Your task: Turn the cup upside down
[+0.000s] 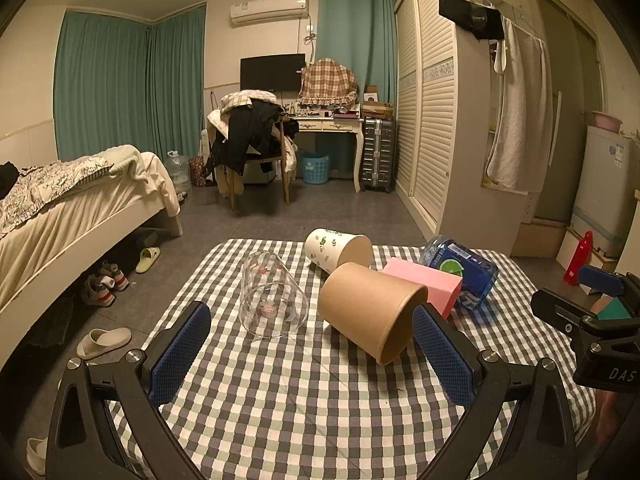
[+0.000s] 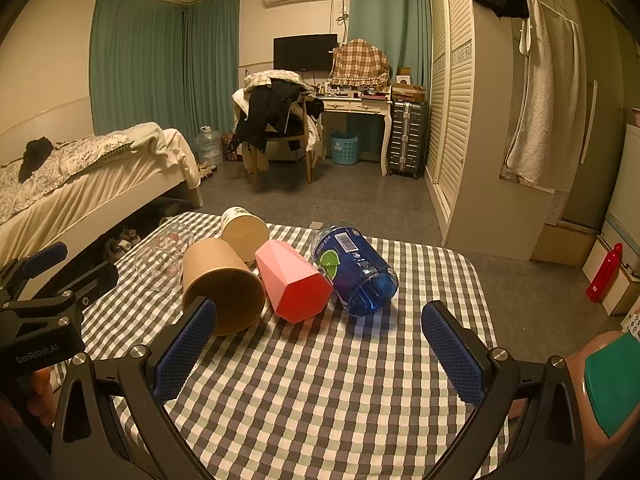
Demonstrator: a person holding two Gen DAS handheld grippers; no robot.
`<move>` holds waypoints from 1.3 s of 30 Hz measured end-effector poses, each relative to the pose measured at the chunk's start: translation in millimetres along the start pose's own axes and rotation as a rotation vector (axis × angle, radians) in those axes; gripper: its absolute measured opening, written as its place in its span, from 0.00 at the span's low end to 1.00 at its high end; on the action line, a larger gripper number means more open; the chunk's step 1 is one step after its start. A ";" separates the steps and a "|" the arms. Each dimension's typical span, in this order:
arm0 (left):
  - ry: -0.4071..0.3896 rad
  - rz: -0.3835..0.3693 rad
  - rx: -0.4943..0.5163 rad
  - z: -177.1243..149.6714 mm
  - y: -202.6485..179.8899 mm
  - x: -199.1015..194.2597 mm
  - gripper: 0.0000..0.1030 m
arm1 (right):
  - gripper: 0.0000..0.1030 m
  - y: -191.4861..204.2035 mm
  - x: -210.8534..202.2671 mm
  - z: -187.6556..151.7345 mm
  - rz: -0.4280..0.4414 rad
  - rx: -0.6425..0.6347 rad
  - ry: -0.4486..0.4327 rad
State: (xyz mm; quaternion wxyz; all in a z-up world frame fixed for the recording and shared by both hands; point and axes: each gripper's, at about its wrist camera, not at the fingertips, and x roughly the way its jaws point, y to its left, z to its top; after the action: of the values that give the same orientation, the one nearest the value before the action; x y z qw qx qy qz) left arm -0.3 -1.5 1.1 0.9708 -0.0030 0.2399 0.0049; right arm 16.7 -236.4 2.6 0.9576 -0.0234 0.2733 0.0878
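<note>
Several cups lie on their sides on the checkered table (image 1: 304,408): a clear glass cup (image 1: 274,300), a brown paper cup (image 1: 370,310), a white patterned paper cup (image 1: 338,250), a pink faceted cup (image 1: 426,284) and a blue plastic cup (image 1: 464,272). My left gripper (image 1: 312,346) is open, empty, just short of the glass and brown cups. My right gripper (image 2: 320,344) is open, empty, short of the pink cup (image 2: 294,284) and blue cup (image 2: 356,270). The brown cup (image 2: 220,284) lies by its left fingertip.
The table (image 2: 320,400) ends at floor on the far side. A bed (image 1: 80,208) with shoes under it stands left, a wardrobe (image 1: 436,120) right, a red bottle (image 1: 578,258) on the floor at right. The right gripper's body (image 1: 592,320) shows at the left view's right edge.
</note>
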 end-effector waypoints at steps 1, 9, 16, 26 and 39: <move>0.000 0.000 0.000 0.0 0.0 -0.1 1.00 | 1.00 -0.1 0.1 0.0 0.001 0.001 0.000; 0.001 -0.001 0.000 -0.1 0.0 0.1 1.00 | 1.00 -0.7 1.4 -0.6 0.000 0.001 0.002; 0.001 -0.001 0.000 -0.2 -0.1 0.3 1.00 | 1.00 -0.1 1.6 -0.4 0.000 0.000 0.003; 0.002 -0.001 -0.001 -0.1 0.0 0.4 1.00 | 1.00 -0.8 1.1 -0.5 0.005 0.001 0.003; 0.004 0.000 -0.001 0.0 -0.1 0.4 1.00 | 1.00 -0.7 3.3 -2.8 0.006 0.000 0.004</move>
State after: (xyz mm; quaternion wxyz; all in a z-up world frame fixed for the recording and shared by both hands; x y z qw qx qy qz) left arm 0.0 -1.6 0.9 0.9703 -0.0037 0.2418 0.0050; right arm 18.2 -236.8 -1.6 0.9568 -0.0227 0.2753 0.0908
